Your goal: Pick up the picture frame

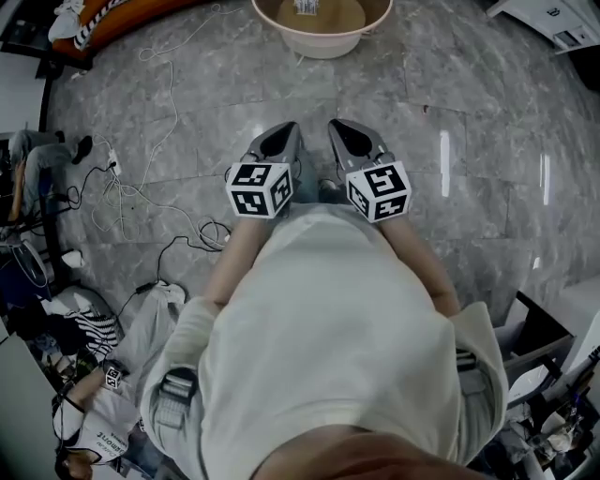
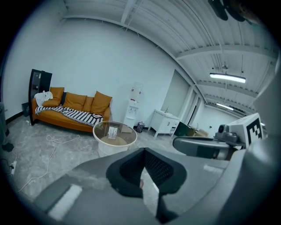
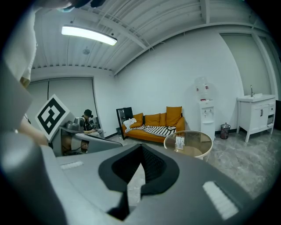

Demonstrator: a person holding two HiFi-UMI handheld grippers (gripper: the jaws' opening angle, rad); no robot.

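A small picture frame (image 2: 113,132) stands upright on a round glass-topped table (image 2: 100,136), well ahead of both grippers. The frame (image 3: 179,142) and the table (image 3: 199,147) also show in the right gripper view. From the head view only the table's rim (image 1: 281,33) shows at the top edge, with the frame (image 1: 307,7) on it. My left gripper (image 1: 281,133) and right gripper (image 1: 339,129) are held side by side in front of my body, above the floor. Both have their jaws together with nothing between them, as seen at the left gripper (image 2: 142,151) and the right gripper (image 3: 141,149).
An orange sofa (image 2: 74,110) with a striped blanket stands behind the table, a water dispenser (image 2: 133,107) and a white cabinet (image 2: 166,123) to its right. Cables (image 1: 141,187) trail over the grey marble floor at the left. A person (image 3: 88,121) sits near a dark shelf.
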